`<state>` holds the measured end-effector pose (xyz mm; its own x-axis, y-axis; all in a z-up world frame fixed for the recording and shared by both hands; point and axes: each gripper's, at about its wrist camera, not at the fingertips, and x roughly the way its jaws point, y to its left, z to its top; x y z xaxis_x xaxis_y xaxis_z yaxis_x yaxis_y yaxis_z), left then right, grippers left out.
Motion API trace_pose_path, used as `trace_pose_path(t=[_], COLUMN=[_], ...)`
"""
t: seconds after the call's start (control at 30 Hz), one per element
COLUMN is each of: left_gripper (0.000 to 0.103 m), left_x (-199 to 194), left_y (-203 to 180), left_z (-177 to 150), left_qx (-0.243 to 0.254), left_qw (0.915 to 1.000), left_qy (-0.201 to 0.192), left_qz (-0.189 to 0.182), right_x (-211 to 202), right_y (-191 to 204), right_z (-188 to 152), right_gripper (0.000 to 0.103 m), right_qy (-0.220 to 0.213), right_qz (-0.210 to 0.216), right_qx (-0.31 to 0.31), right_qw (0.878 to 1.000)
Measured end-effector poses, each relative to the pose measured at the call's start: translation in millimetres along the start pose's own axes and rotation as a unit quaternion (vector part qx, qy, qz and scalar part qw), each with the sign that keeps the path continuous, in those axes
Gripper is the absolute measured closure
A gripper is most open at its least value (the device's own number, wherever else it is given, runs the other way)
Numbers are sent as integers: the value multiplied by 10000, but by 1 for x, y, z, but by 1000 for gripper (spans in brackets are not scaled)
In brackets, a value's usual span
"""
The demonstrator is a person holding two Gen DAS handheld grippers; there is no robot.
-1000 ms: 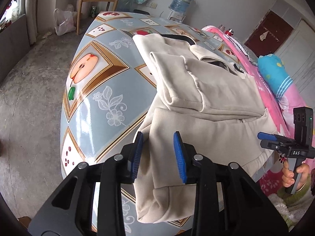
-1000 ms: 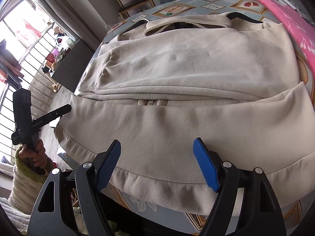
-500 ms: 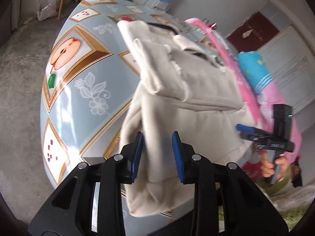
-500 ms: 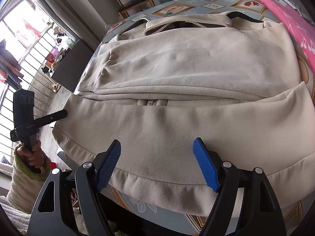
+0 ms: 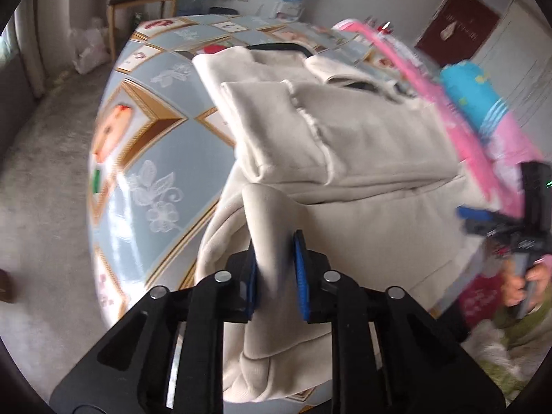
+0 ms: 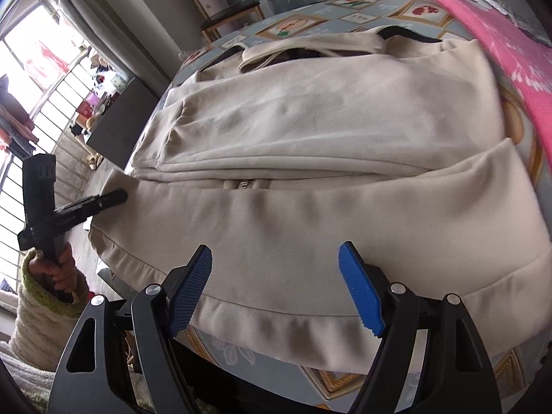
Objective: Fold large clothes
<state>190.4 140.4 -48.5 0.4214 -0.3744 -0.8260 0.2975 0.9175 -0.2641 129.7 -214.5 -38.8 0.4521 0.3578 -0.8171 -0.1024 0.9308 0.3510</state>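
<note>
Left tool (image 5: 274,276) has just been closing; its pads now pinch the cream jacket (image 5: 362,145) hem corner at the surface (image 5: 162,145) edge. Right tool (image 6: 276,286) gapes wide above the hem. Fold likely next.

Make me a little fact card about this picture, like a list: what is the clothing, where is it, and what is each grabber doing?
clothing: cream jacket, sleeves folded across its front
where: on the tablecloth with fruit and flower pictures, bottom hem hanging over the near edge
left gripper: jaws have just been closing, a fold from the jacket's corner pinched between them
right gripper: jaws wide open over the hem, holding nothing
beside it: pink blanket along the jacket's far side
</note>
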Motion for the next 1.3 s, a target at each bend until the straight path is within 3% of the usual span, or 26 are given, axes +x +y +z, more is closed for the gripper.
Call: trace_pose_path(t=[0.13,0.3,0.47,0.7,0.83,1.1,1.3], left_gripper=[89,89,89,89,89,89,89], left_x=[4,10,10,11,11,12,12], left_y=[-33,-49,-52,-56,-56,-57,-57], left_z=[-6,-10,-10,-11,-10,-10,-10], left_qx=[529,731,648,484,430,437,431], left_qw=[9931,9821,9795,9777,9774,9768,9768], left_qy=[8,-21,-28,-65,-56,-46,-47], left_qz=[1049,1738,1906,2042,2069,2094,2097], right_x=[-32,-74,-75,-41,-28,-47,-32], right_y=[-31,-83,-121,-144,-150,-140,-156], right_z=[-4,-9,6,43,49,29,43], right_gripper=[29,32,44,55,57,58,58], right_qy=[-330,-756,-856,-753,-545,-282,-168], right_qz=[-239,-801,-692,-480,-288,126,263], right_qx=[271,687,954,941,891,423,596], right_qw=[9988,9915,9893,9915,9941,9986,9977])
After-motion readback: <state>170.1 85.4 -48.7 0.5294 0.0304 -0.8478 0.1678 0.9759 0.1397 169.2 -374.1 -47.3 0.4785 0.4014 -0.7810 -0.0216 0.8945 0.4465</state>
